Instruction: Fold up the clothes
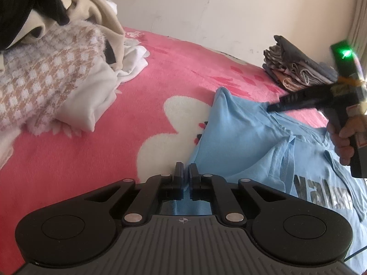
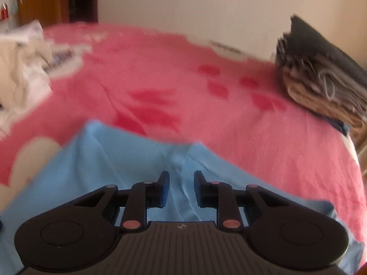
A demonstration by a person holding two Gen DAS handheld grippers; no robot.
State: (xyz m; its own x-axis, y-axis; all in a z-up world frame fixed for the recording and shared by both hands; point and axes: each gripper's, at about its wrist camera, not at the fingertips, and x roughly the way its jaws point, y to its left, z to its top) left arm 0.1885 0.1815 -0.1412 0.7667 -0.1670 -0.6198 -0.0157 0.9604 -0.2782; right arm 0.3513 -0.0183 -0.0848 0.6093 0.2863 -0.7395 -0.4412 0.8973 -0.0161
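A light blue T-shirt [image 1: 240,137] with grey lettering lies crumpled on the pink blanket [image 1: 160,73]. My left gripper [image 1: 186,171] is at the shirt's near left edge. Its jaws are nearly together, with a thin strip of blue cloth pinched between them. My right gripper [image 1: 273,107], held by a hand [image 1: 341,142], hovers over the shirt's far edge. In the right wrist view the right gripper [image 2: 181,176] has its jaws apart. A raised fold of the shirt [image 2: 114,160] runs below the gap, and the pads do not press on it.
A heap of unfolded clothes [image 1: 57,68] in beige, white, black and check fills the left; it shows blurred as a pale heap [image 2: 23,64] in the right wrist view. A folded grey stack [image 1: 298,68] [image 2: 321,80] sits at the far right by the wall.
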